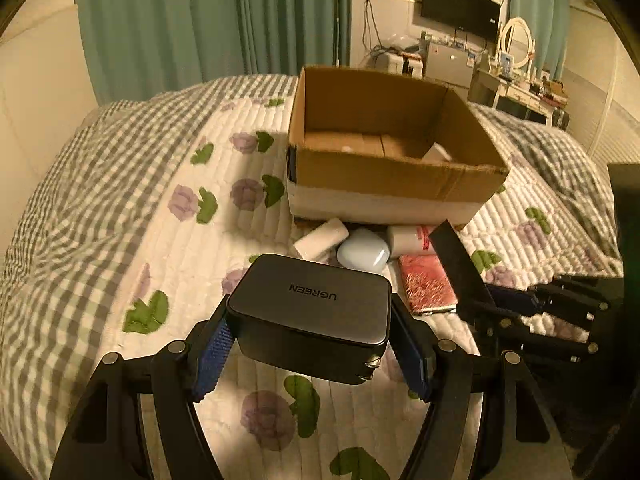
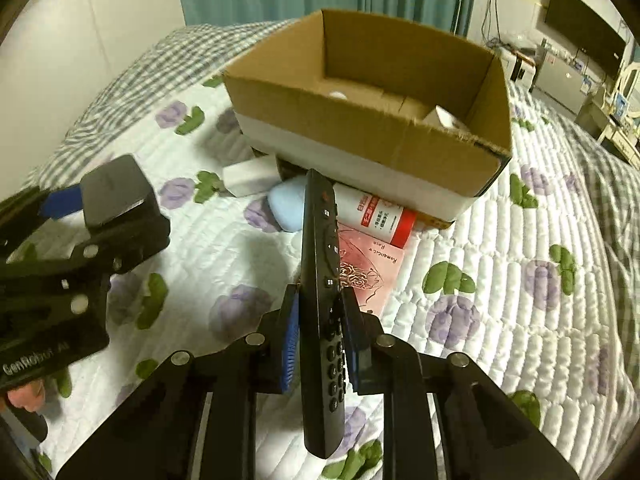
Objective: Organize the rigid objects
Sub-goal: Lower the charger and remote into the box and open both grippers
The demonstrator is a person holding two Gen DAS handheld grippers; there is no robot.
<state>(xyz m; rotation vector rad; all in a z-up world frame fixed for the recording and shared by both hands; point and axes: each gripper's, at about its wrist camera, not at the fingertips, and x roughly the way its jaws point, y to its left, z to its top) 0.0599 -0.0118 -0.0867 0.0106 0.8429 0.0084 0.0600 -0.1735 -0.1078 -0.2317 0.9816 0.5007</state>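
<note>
Cardboard box [image 2: 372,136]: sat on the bed, ahead of both grippers.
Left gripper [image 1: 310,344]: I had its jaws pinching the UGREEN charger [image 1: 316,304].
Right gripper [image 2: 320,320]: jaws pinched the remote [image 2: 320,280] low; I judged it might pivot and slip.

Quilted bedspread [image 1: 168,240], white, printed with purple flowers and green leaves, bordered in grey-and-white check. Teal curtains [image 1: 180,20] behind the bed. Cream wall [image 1: 36,92] at left. Dark flat screen [image 1: 460,6] mounted on the far wall, cables hanging beside it. Cluttered dresser [image 1: 516,92] with an oval white-framed mirror [image 1: 516,42] standing on it. Small grey cabinet [image 1: 450,62] under the screen.
</note>
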